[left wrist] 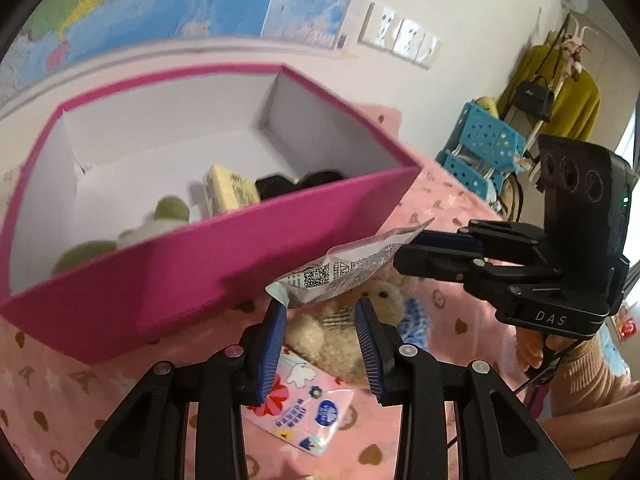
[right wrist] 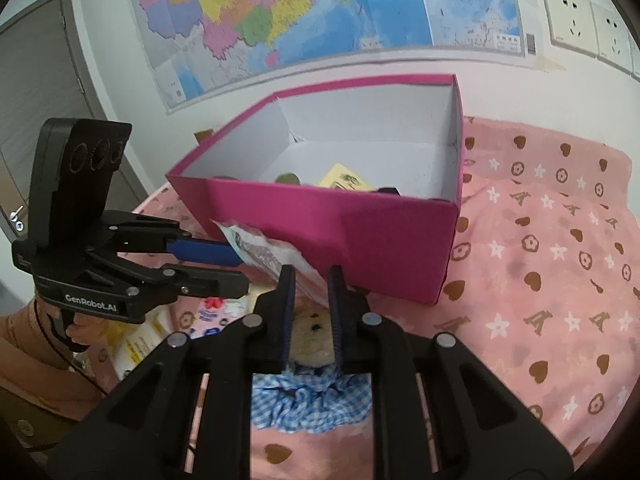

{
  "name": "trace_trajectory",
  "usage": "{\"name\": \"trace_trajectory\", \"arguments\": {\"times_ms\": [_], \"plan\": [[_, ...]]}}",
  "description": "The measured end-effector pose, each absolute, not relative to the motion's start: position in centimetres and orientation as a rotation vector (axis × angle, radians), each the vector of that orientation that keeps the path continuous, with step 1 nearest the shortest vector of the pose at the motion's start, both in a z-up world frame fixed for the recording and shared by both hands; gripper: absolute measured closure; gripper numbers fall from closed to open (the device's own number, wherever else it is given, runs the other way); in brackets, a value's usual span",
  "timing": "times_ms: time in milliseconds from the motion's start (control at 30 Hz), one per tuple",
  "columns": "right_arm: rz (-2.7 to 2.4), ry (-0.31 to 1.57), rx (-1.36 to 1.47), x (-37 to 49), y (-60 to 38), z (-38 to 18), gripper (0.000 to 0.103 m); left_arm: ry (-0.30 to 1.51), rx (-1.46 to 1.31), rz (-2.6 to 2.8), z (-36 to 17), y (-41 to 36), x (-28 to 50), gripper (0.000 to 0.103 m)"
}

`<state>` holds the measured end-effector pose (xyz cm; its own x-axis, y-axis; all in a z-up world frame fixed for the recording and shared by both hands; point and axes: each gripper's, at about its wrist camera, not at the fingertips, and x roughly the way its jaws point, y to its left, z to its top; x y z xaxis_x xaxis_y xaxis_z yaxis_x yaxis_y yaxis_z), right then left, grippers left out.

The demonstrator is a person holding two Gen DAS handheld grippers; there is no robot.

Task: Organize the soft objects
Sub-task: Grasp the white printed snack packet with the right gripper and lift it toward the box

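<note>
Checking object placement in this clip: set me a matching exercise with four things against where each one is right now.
Things:
1. white packet
2. teddy bear
3. yellow pack
4. pink box

Places:
A. inside the box
B. lying on the bedspread, under the packet
C. lifted off the bedspread, in front of the box
D. standing on the bedspread, open on top

Pairs: 1-C, 2-B, 3-A, 4-D

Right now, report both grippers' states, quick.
Left gripper: jaws shut on the white packet.
Right gripper: jaws shut on the same packet's other end.
</note>
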<state>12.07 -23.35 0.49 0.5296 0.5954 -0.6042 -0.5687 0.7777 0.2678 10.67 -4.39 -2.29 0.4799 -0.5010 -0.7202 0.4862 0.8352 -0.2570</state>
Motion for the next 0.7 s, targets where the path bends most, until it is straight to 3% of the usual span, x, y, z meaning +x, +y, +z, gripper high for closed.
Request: {"name": "trace_trajectory", "arguments": {"times_ms": [700], "plan": [[0.699,0.629,0.102,14.0,-24.8,7.3,0.085,0.712,0.017,-0.597,5.5,-5.2,11.6,0.067]]}}
